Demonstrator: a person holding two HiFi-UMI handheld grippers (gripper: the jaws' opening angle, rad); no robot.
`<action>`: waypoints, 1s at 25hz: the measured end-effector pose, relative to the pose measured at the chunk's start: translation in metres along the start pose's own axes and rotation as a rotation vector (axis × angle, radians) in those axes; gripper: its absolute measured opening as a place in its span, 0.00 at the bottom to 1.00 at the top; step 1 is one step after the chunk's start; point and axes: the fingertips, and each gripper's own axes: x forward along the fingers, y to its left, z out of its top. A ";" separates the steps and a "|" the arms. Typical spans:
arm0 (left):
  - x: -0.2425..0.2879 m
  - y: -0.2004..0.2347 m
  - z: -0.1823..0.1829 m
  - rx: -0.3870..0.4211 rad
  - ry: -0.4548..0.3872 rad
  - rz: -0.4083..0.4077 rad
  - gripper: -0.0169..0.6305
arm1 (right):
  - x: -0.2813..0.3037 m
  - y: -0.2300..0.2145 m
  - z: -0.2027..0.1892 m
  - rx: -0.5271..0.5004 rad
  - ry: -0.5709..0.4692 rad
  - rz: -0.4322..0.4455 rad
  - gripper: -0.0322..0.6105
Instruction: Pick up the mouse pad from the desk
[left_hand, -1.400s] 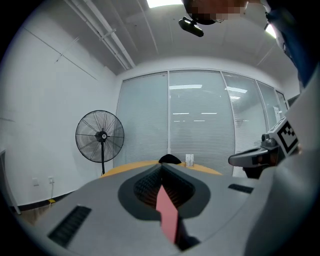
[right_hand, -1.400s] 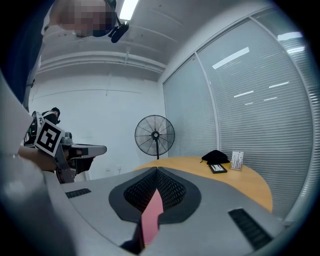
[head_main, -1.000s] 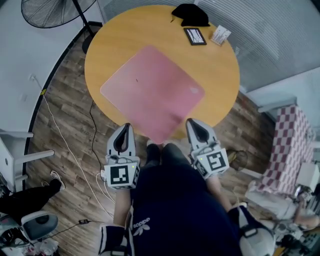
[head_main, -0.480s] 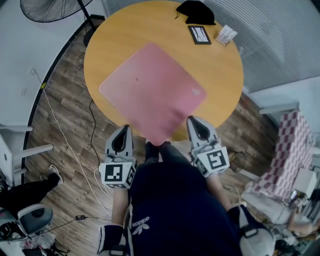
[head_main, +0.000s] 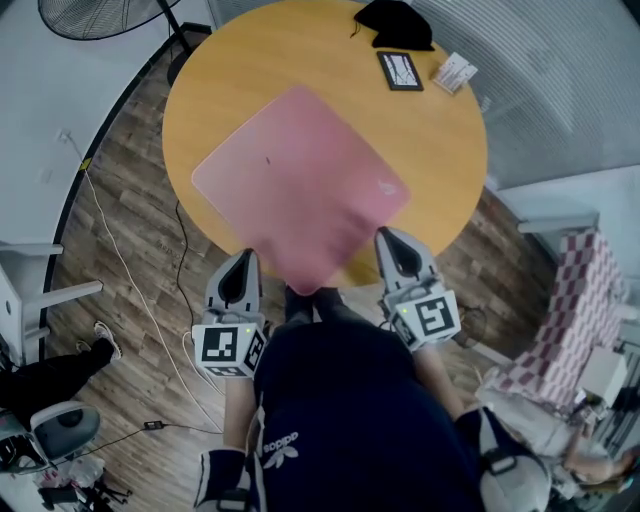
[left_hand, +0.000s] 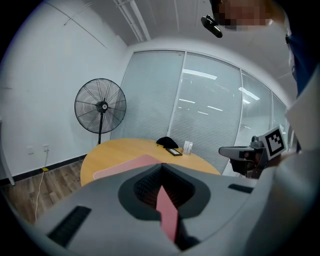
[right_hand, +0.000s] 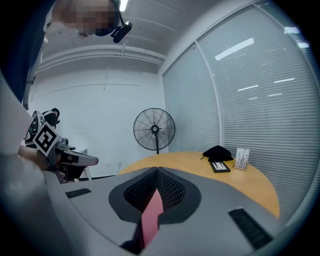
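Observation:
A pink mouse pad (head_main: 300, 190) lies flat on the round wooden table (head_main: 440, 170), and its near corner juts over the table's near edge. It also shows as a pink patch (left_hand: 125, 165) in the left gripper view. My left gripper (head_main: 243, 258) hovers off the table's near-left rim, beside the pad's left edge and apart from it, jaws shut. My right gripper (head_main: 388, 235) sits at the near-right rim, just right of the pad's edge, also shut. In each gripper's own view the tips meet (left_hand: 161, 164) (right_hand: 156, 169) with no pad between them.
At the table's far side lie a black pouch (head_main: 397, 22), a dark phone-like slab (head_main: 400, 70) and a small white box (head_main: 453, 72). A standing fan (head_main: 95, 18) is at the far left. A cable (head_main: 130, 290) runs over the wooden floor, and a seated person's legs (head_main: 50, 375) are at lower left.
The left gripper has slid a little left and down in the head view and the right gripper slightly right. Both stay shut, and the pad has not moved.

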 end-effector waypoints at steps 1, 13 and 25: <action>0.000 0.001 -0.001 -0.006 0.004 0.003 0.03 | 0.001 0.000 -0.001 0.002 0.002 0.005 0.05; 0.002 -0.015 -0.044 -0.121 0.151 -0.089 0.04 | 0.000 0.004 -0.008 0.042 0.028 0.048 0.05; 0.001 -0.044 -0.156 -0.307 0.451 -0.163 0.23 | -0.002 0.012 -0.048 0.058 0.140 0.071 0.05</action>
